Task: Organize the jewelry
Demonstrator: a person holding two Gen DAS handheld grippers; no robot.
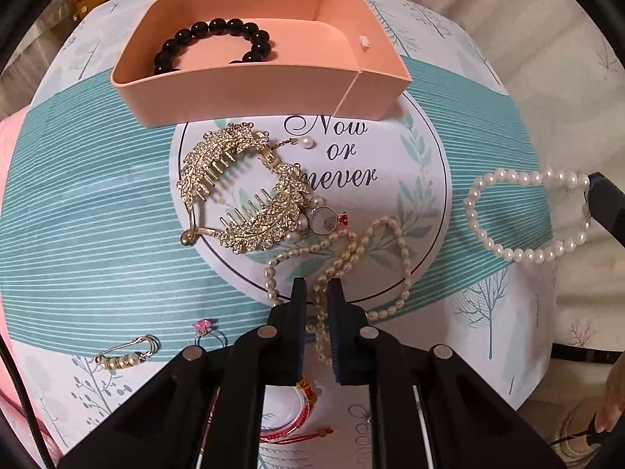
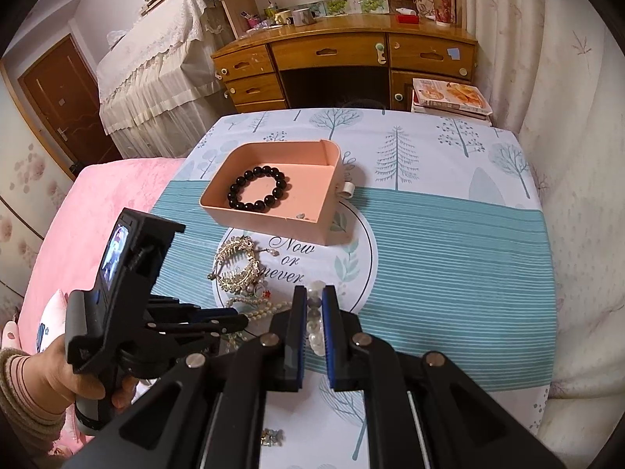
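At about eight o'clock in the left wrist view a pearl safety-pin brooch (image 1: 125, 354) lies on the tablecloth (image 1: 97, 215), with a pink-stone ring (image 1: 206, 328) just to its right. Toward the centre sits the gold rhinestone hair comb (image 1: 242, 191), a small red-stone ring (image 1: 326, 222) touching its right edge. At twelve o'clock the pink tray (image 1: 250, 93) already holds a black bead bracelet (image 1: 218, 45). At six o'clock the left gripper (image 1: 314, 289) has its fingers narrowly parted astride the rice-pearl necklace (image 1: 351, 258); whether they pinch a strand I cannot tell. At three o'clock the right gripper (image 2: 314, 297) is clamped on a round-pearl bracelet (image 1: 527, 215), whose loop shows clear of the other pieces. The risk I see: the necklace lies tangled against the comb and ring, so lifting it could drag them along, or the strand could slip from a loose hold.
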